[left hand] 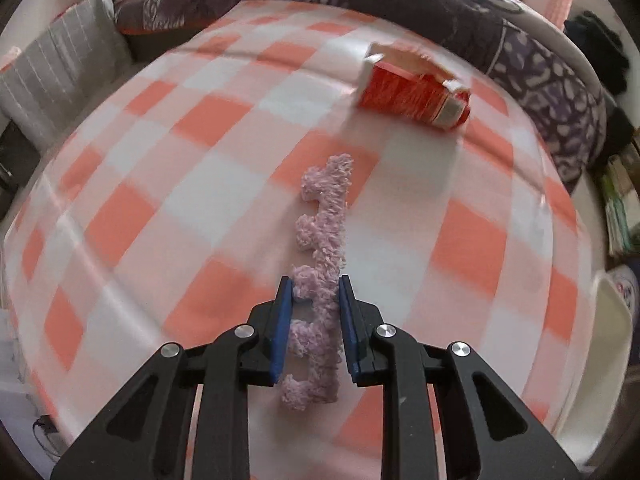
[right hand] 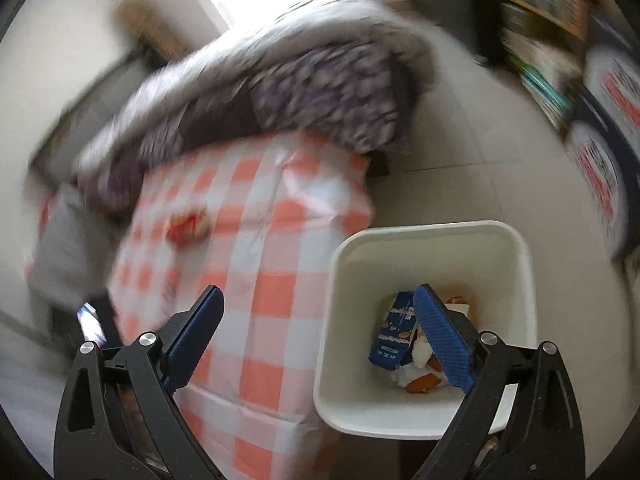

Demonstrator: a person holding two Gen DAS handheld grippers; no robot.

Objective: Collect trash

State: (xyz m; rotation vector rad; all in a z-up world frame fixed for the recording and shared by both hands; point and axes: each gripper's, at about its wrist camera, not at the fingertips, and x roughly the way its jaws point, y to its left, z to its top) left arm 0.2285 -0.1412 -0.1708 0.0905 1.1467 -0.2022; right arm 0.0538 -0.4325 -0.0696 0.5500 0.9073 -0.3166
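A fluffy lilac strip (left hand: 326, 208) with small side loops lies lengthwise on the orange-and-white checked bed sheet (left hand: 192, 168). My left gripper (left hand: 315, 280) is shut on its near part, with a blue pad pressed against each side. Farther back right on the sheet lies a torn red carton (left hand: 412, 96), blurred in the right wrist view as the red carton (right hand: 186, 226). My right gripper (right hand: 319, 290) is open and holds nothing, hanging over the bed edge and the white bin (right hand: 424, 236). Inside the bin lie a blue carton (right hand: 394, 334) and orange and white scraps.
A purple patterned quilt (left hand: 540, 72) is bunched along the far side of the bed, and a grey pillow (left hand: 60, 72) lies at the left. The bin stands on pale floor tiles (right hand: 480, 152) beside the bed. Shelves with books (right hand: 540, 20) line the right wall.
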